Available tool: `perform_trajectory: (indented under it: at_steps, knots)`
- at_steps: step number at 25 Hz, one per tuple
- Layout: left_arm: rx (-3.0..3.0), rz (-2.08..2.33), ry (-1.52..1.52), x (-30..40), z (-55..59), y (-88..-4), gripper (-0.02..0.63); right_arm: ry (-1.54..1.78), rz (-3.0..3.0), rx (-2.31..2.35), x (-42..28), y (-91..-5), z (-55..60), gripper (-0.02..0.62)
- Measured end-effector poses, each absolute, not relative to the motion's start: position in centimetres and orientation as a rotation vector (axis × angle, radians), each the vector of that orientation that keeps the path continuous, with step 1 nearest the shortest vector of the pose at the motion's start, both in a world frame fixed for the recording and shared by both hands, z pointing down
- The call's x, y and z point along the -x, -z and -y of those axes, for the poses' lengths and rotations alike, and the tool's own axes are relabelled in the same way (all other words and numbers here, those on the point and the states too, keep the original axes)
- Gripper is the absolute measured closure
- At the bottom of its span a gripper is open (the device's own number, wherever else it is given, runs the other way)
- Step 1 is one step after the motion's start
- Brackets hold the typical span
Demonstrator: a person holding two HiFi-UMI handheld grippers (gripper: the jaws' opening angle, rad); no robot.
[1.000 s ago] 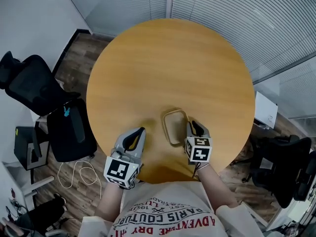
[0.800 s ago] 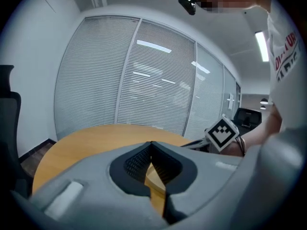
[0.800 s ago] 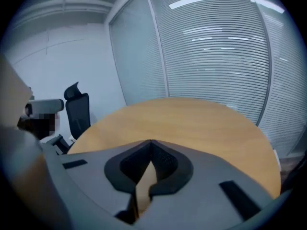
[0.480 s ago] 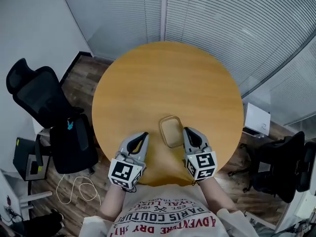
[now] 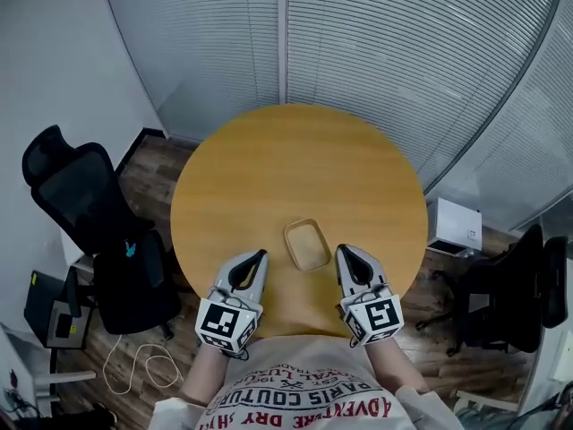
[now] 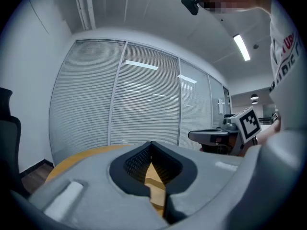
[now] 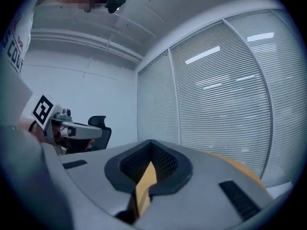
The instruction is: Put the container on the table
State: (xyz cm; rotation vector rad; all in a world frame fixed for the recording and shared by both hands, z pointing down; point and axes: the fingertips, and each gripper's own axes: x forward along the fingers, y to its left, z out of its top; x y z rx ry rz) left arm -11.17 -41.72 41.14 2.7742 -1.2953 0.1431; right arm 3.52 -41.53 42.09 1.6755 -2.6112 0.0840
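Shallow tan container [image 5: 307,245] rests flat on the round bench [image 5: 295,159], so placement looks done. Your left tool [image 5: 259,256] and right tool [image 5: 341,252] flank it, clear of it, both pressed together and empty.

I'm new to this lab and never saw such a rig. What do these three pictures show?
No robot here: a person holds the left hand-held gripper and the right hand-held gripper, one in each hand. The top-down picture comes from a camera on the person's head. The other two come from cameras riding on each gripper, looking along its jaws. Both grippers hover over the near edge of a round wooden table. A small tan container sits on it between them, touched by neither. Both pairs of jaws are closed, holding nothing.
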Motion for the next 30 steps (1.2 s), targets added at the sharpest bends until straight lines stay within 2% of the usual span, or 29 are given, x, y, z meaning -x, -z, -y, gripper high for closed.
perform_trajectory:
  at_steps: [11,30]
  knots:
    - [-2.784,1.303,-0.14,10.1,38.7,-40.4,0.6,-0.068,2.624,-1.741,-4.7,-41.0,38.5,0.588]
    - [-2.764,1.316,-0.179,10.5,40.0,-41.0,0.6,-0.19,2.593,-1.751,-4.9,-41.9,40.5,0.588]
